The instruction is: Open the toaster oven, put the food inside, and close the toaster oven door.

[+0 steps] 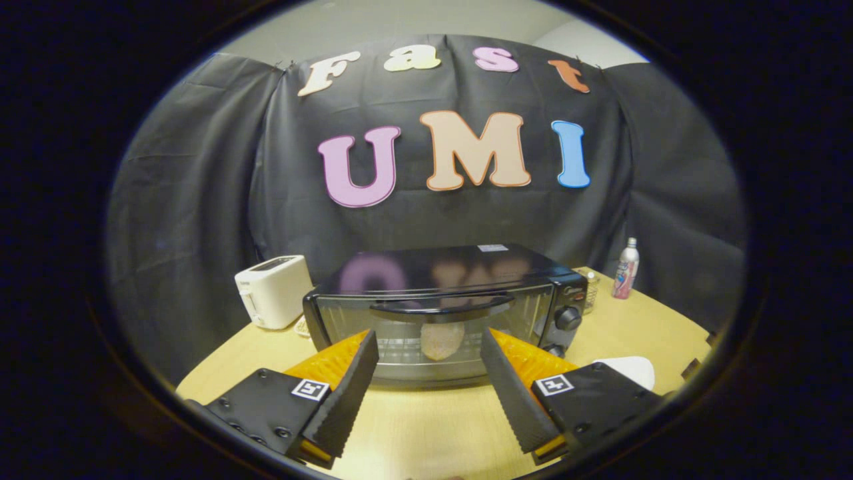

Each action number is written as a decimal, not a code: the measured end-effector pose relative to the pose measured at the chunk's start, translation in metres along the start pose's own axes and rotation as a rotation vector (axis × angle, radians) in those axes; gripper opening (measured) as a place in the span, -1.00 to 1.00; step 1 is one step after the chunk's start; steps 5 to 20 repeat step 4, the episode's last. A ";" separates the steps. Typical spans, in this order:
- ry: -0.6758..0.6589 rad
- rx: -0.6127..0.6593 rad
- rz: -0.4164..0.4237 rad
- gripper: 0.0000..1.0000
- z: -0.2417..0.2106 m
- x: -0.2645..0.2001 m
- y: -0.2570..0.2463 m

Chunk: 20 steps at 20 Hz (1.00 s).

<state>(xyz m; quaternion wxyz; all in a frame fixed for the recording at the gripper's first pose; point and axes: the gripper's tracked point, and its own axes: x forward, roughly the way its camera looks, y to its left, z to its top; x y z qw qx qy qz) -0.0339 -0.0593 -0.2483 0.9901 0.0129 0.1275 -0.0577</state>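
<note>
The table (pixel 426 427) is spreading under the fingers and running on beyond them; a bare strip of it is lying between the fingers and the oven, and its far-right part is lying bare out to its edge.

The oven (pixel 445 313) is sitting just ahead of the fingers, squarely between their lines, with its glass door (pixel 426 337) closed and the handle (pixel 441 309) running across the top of that door. Its knobs (pixel 568 319) are stacking on the panel beyond the right finger.

The toaster (pixel 273 291) is standing beyond the left finger, close beside the oven's left side. Something small is lying between the two, too hidden to identify.

A white item (pixel 630 368) is lying just past the right finger on the table.

The bottle (pixel 626 269) is standing upright far beyond the right finger, with a small jar (pixel 590 288) between it and the oven.

The food (pixel 442 341) is resting inside the oven, behind the glass.

The gripper (pixel 428 363) is hanging released, its fingers spread wide and touching nothing.
</note>
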 end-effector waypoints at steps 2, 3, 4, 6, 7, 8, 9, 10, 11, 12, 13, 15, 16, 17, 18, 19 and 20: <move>-0.033 0.027 0.004 0.93 0.011 -0.012 0.000; -0.044 0.035 0.004 0.93 0.016 -0.018 0.000; -0.055 0.035 0.002 0.93 0.020 -0.023 0.000; -0.055 0.035 0.002 0.93 0.020 -0.023 0.000; -0.055 0.035 0.002 0.93 0.020 -0.023 0.000; -0.055 0.035 0.002 0.93 0.020 -0.023 0.000; -0.055 0.035 0.002 0.93 0.020 -0.023 0.000; -0.055 0.035 0.002 0.93 0.020 -0.023 0.000; -0.055 0.035 0.002 0.93 0.020 -0.023 0.000; -0.055 0.035 0.002 0.93 0.020 -0.023 0.000; -0.055 0.035 0.002 0.93 0.020 -0.023 0.000; -0.055 0.035 0.002 0.93 0.020 -0.023 0.000; -0.055 0.035 0.002 0.93 0.020 -0.023 0.000; -0.055 0.035 0.002 0.93 0.020 -0.023 0.000; -0.055 0.035 0.002 0.93 0.020 -0.023 0.000; -0.055 0.035 0.002 0.93 0.020 -0.023 0.000; -0.055 0.035 0.002 0.93 0.020 -0.023 0.000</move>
